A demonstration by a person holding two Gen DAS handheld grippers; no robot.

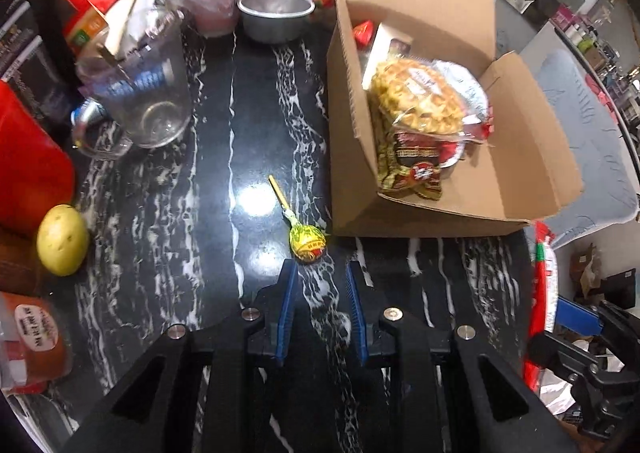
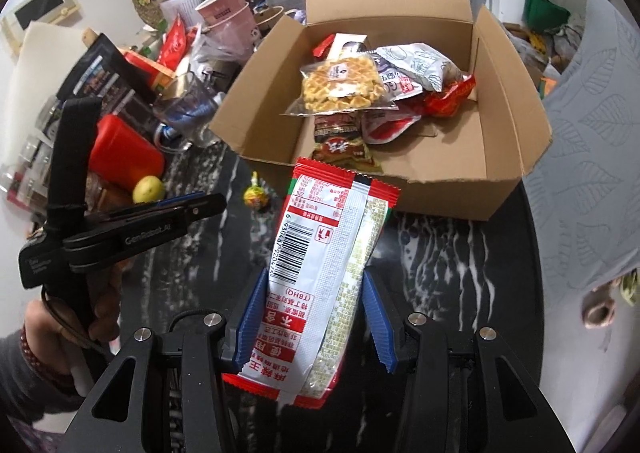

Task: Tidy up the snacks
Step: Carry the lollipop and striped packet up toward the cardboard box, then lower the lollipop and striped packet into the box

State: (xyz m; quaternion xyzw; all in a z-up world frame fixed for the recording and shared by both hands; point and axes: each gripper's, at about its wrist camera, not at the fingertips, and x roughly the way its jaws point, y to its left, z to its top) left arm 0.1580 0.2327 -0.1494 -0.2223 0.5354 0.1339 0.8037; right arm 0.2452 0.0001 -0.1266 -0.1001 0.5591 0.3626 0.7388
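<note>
Red-white snack packet (image 2: 320, 281) clamped in right hand-held gripper (image 2: 314, 317), left hand-held gripper (image 1: 320, 273) empty, jaws together.

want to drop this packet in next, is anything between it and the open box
Nothing visible. The snack packet, held in the right gripper, faces the cardboard box across bare tabletop. The lollipop lies off to the left.

Count: 1 cardboard box (image 2: 460, 189), approx. 6 snack pkts inside, some overlapping, exact no. unclear. 1 lollipop (image 1: 307, 241), 1 potato (image 1: 62, 240), 1 metal bowl (image 1: 275, 15), 1 glass jug (image 1: 140, 89), 1 red-white pkt (image 2: 324, 277).
</note>
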